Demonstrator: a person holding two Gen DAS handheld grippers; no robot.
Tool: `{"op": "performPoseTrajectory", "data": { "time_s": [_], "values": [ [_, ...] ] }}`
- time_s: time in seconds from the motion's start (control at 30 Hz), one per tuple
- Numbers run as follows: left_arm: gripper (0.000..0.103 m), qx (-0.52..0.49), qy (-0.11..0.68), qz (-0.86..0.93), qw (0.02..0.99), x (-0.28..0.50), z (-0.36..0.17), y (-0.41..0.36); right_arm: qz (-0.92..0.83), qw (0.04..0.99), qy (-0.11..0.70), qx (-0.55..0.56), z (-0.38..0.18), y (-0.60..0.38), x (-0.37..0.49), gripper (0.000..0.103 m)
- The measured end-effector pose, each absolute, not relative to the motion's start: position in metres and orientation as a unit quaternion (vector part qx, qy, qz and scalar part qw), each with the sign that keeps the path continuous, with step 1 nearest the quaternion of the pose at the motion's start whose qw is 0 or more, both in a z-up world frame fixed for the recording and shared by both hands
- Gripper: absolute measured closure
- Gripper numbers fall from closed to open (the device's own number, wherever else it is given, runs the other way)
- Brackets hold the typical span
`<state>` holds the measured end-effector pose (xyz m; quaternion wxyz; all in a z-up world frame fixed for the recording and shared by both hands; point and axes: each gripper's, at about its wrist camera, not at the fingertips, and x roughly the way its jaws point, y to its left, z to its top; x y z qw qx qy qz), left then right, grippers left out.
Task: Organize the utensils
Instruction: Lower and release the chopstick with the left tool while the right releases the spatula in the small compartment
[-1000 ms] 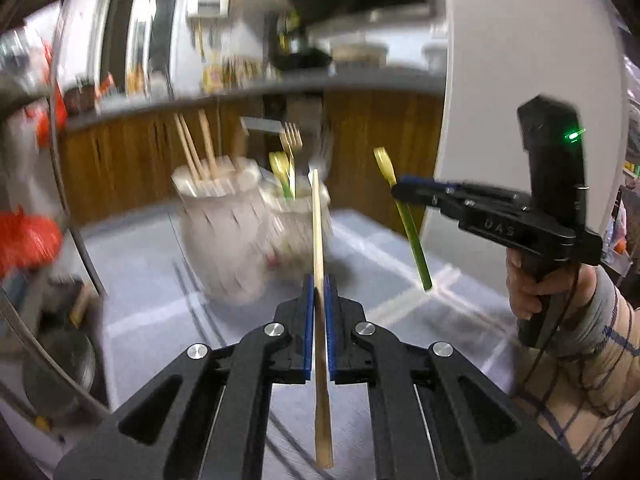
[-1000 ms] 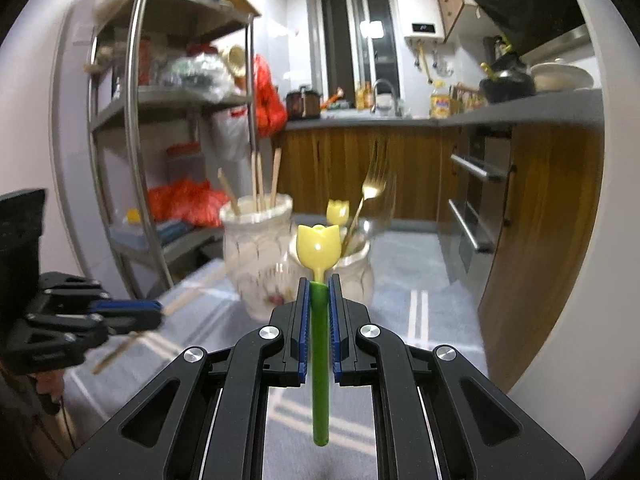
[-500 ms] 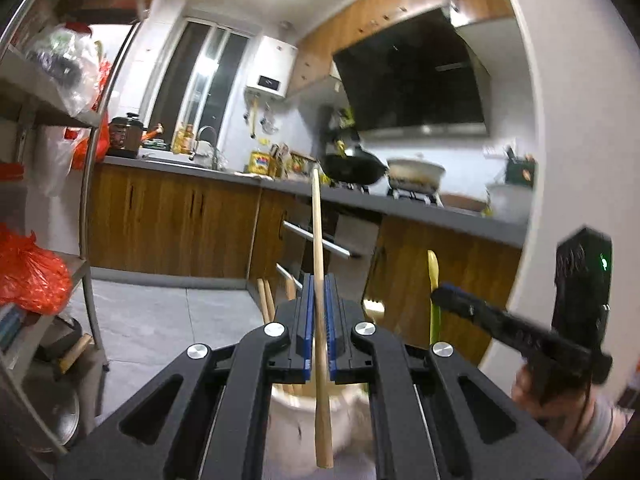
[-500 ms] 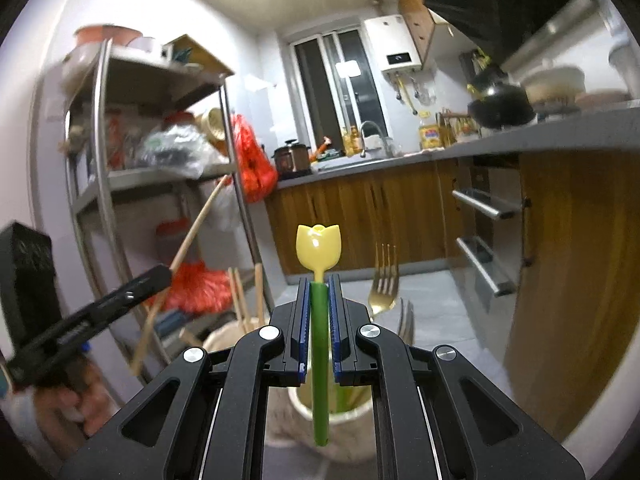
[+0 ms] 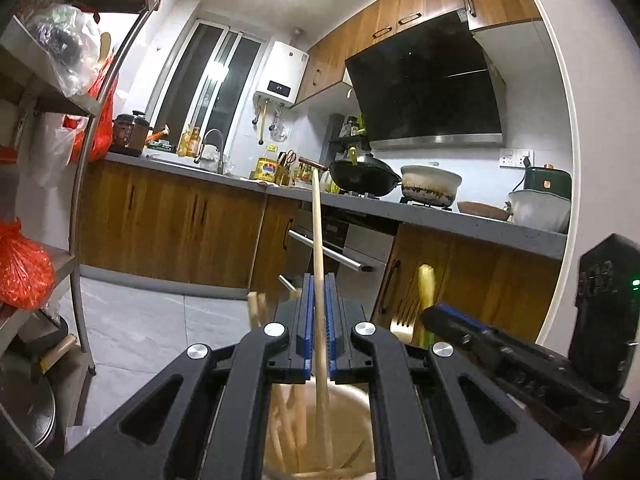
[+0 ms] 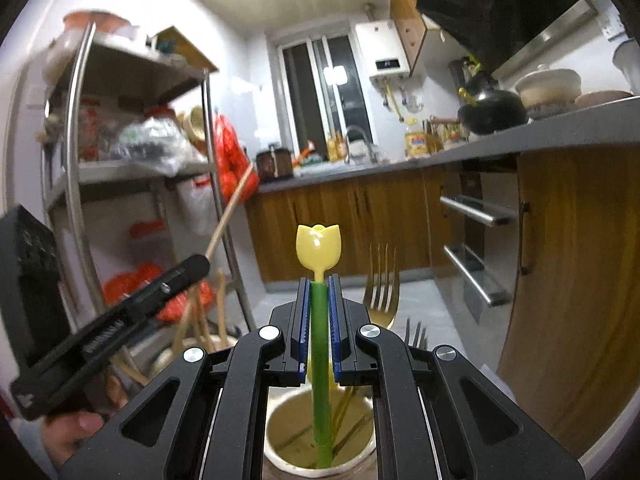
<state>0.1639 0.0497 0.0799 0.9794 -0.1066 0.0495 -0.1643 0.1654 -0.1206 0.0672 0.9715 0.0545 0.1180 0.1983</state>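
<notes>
Kitchen behind; your left gripper (image 5: pixel 318 322) pinches a chopstick (image 5: pixel 317 236) over its jar (image 5: pixel 320 432), right gripper (image 6: pixel 319 320) pinches a tulip spoon (image 6: pixel 319 245).

Wooden chopstick (image 5: pixel 318 248) stands upright over its jar (image 5: pixel 352 396); tulip-topped green utensil (image 6: pixel 319 320) over another jar (image 6: pixel 280 452).

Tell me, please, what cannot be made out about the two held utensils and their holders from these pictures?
- Left wrist view: the lower tip of the chopstick blurs inside the holder; the left gripper covers the rim.
- Right wrist view: the tulip utensil has its working end hidden low in the jar, so spoon or fork is unclear.
- Right wrist view: the right gripper hides the base of the gold fork.
</notes>
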Motion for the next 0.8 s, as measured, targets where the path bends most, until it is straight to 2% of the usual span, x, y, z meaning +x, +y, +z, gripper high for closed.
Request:
{"op": "performPoseTrajectory", "data": {
  "time_s": [0.5,0.53,0.6,0.8],
  "values": [
    [0.098,-0.097,0.088,-0.172,0.976,0.140,0.093,0.078,0.200,0.958,0.199,0.045,0.052,-0.123,0.155,0.093],
    [0.098,-0.093,0.089,-0.169,0.977,0.138,0.095,0.078,0.197,0.959,0.197,0.040,0.053,-0.123,0.152,0.092],
    [0.098,-0.087,0.087,-0.162,0.979,0.134,0.100,0.078,0.198,0.961,0.191,0.034,0.058,-0.123,0.144,0.082],
    [0.097,-0.083,0.077,-0.148,0.982,0.111,0.117,0.089,0.192,0.966,0.171,0.030,0.068,-0.133,0.110,0.075]
  ]
}}
